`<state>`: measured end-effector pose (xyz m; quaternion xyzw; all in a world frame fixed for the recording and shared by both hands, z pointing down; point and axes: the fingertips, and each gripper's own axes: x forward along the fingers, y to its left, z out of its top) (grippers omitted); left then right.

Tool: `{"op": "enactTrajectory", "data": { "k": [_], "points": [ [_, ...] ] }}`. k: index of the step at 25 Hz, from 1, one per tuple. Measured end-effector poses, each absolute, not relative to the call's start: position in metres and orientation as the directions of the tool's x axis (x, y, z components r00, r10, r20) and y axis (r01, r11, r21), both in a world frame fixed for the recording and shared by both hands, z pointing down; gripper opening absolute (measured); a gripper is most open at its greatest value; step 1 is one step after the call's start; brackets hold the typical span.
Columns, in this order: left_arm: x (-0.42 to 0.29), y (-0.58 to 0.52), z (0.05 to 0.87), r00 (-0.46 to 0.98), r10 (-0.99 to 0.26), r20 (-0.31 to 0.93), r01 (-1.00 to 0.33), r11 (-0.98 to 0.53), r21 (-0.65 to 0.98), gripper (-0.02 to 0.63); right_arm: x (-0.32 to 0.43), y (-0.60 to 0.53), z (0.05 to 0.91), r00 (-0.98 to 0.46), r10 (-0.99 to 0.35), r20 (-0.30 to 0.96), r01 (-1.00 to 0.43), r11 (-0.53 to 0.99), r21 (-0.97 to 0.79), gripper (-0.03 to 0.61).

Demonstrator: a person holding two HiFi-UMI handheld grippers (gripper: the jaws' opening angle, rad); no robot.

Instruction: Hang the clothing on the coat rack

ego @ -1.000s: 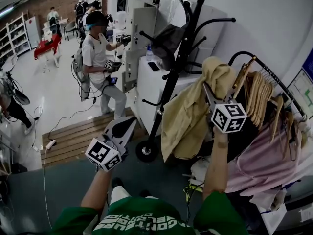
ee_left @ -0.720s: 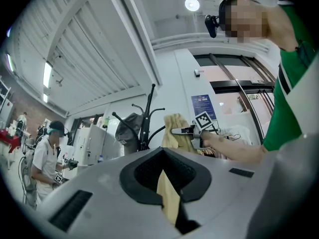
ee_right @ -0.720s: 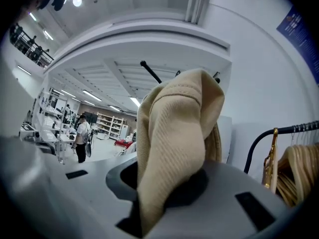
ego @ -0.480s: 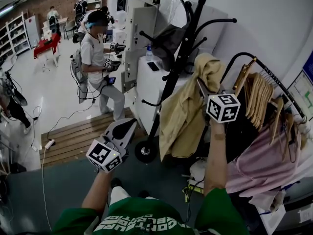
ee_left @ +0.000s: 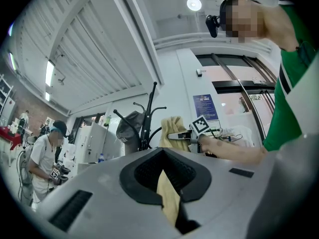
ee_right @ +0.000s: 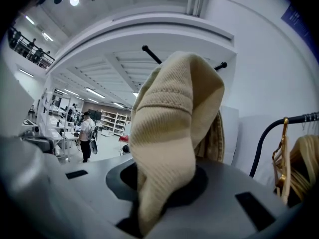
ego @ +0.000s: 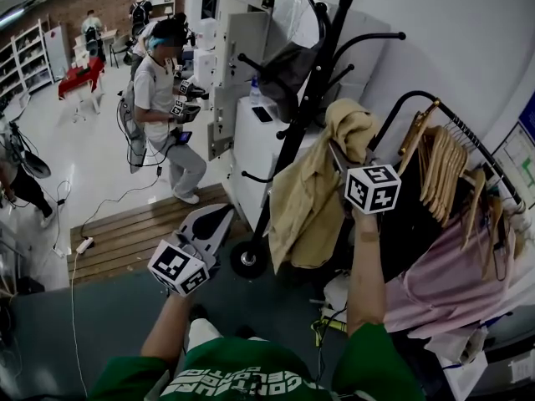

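White workshop floor [ego: 92, 157] stretches back to a brick wall, and a person in a white shirt [ego: 159, 90] stands out there, a little further left than a second ago. Close by, the black coat rack [ego: 309, 98] leans up beside a white cabinet [ego: 259, 149]. Since the earlier moment the right claw [ego: 336, 150] has carried the tan jacket [ego: 305, 199] up and to the left, nearer the rack's post; the jacket's bunched top now sits just beside the upper hooks but is not on one that I can see. That claw is clenched on a thick fold of the jacket, with the ribbed cloth rising out from between its jaws and the rest hanging down toward the rack's round base [ego: 251, 259]. The left claw [ego: 222, 213] has hardly shifted. It hangs low, over the wooden platform [ego: 134, 232], pointing up toward the jacket, its jaws pressed together on a strip of tan cloth [ee_left: 168, 198]. To the right, wooden hangers [ego: 443, 165] crowd a clothes rail.
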<state>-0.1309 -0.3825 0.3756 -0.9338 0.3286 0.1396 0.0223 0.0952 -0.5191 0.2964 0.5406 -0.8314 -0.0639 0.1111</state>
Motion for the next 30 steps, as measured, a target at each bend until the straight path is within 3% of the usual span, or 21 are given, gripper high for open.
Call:
{"op": "enactTrajectory", "data": {
  "k": [30],
  "points": [
    [-0.118, -0.367, 0.385, 0.744, -0.620, -0.250, -0.627, -0.777, 0.062, 0.005, 0.095, -0.500, 0.324, -0.398, -0.914, 0.076, -0.896, 0.405, 0.180, 0.089]
  ]
}}
